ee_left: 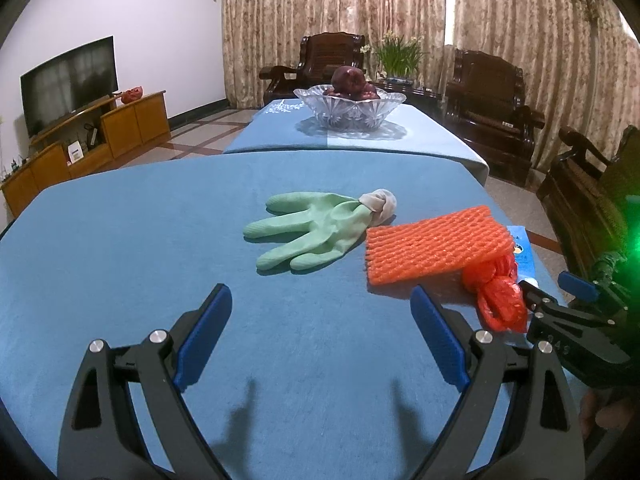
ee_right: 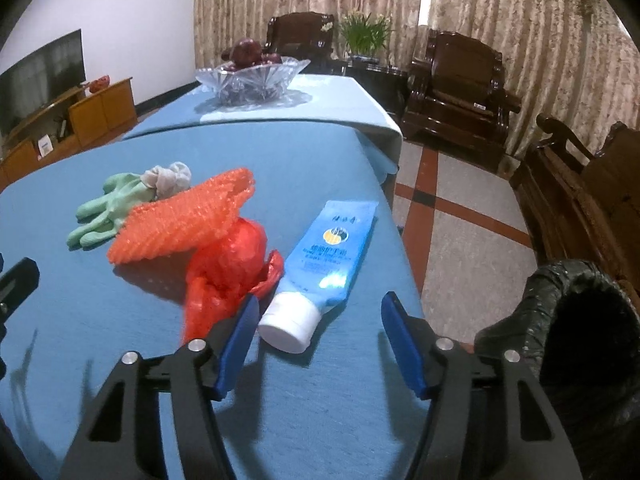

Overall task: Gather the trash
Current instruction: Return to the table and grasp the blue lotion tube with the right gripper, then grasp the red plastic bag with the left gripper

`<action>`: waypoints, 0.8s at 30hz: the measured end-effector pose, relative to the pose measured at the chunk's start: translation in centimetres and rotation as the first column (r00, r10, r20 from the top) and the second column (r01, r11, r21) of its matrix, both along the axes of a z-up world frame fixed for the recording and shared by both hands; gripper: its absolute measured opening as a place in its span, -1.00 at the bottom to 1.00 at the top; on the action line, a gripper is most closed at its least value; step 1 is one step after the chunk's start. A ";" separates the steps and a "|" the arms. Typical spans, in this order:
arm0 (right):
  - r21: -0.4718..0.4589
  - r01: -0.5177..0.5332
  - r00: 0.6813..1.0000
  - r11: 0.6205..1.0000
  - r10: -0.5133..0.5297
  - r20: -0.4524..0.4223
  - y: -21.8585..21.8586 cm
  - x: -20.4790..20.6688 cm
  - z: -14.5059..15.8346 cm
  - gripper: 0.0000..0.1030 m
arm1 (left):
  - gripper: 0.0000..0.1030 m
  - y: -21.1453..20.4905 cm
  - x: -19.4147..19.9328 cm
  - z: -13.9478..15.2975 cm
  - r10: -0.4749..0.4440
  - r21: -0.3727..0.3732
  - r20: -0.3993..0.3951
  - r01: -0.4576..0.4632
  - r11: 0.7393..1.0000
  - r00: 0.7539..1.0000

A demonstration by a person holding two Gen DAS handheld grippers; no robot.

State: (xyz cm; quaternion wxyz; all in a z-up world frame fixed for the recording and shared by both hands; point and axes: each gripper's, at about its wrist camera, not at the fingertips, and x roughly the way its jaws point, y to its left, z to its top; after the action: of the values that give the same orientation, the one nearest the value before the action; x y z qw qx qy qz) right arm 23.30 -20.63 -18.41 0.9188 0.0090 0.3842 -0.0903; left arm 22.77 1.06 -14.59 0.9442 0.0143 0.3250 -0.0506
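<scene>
1. Two grippers hover low over the blue table (ee_right: 120, 360), both with fingers spread wide and nothing between them; my right gripper (ee_right: 320, 336) sits nearest the work
2. Just ahead of its fingertips, slightly left of centre, lies the blue tube (ee_right: 324, 256), white cap toward me, long axis running away and a little to the right, so I judge a straight push forward would straddle it near the cap
3. Touching the tube's left side is the red plastic bag (ee_right: 228, 268), with the orange foam net (ee_right: 184, 220) resting on it
4. My left gripper (ee_left: 320, 340) faces the green glove (ee_left: 308, 232), well ahead on the cloth
5. Only the right wrist view shows the tube whole and the black-lined bin (ee_right: 568, 320) off the table's right edge; the left view shows a sliver of tube, yet gives the whole glove
6. Farther back stands a glass fruit bowl (ee_left: 348, 108)
</scene>
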 end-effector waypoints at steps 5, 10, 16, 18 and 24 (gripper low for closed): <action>0.050 -0.005 0.998 0.999 0.009 -0.070 -0.4 1.1 -1.1 -0.08 | 0.71 -0.1 0.4 -0.3 0.001 -0.003 -0.002 -0.001 1.000 1.000; 0.102 -0.029 0.997 0.994 0.036 -0.063 -0.8 1.1 -1.1 -0.38 | 0.71 -0.5 0.4 -0.4 -0.004 -0.001 -0.004 0.004 1.000 1.000; 0.113 -0.051 0.997 0.992 0.057 -0.053 -1.2 -0.4 -0.6 -0.43 | 0.71 -1.2 0.3 -0.3 -0.013 -0.007 -0.004 0.013 1.000 1.000; 0.120 -0.042 0.998 0.992 0.048 -0.045 -1.5 -1.2 -0.3 -0.43 | 0.71 -1.8 0.2 -0.4 -0.026 -0.014 -0.010 0.026 1.000 1.000; 0.134 -0.024 0.999 0.991 0.029 -0.037 -2.7 -2.7 0.3 -0.44 | 0.71 -4.5 -0.2 -0.8 -0.080 -0.028 -0.028 0.079 0.996 0.996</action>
State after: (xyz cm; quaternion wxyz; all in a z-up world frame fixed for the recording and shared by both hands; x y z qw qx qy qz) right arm 20.58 -23.32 -18.16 0.9097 0.0636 0.4071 -0.0522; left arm 22.59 -3.46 -15.41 0.9367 0.0136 0.3372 -0.0930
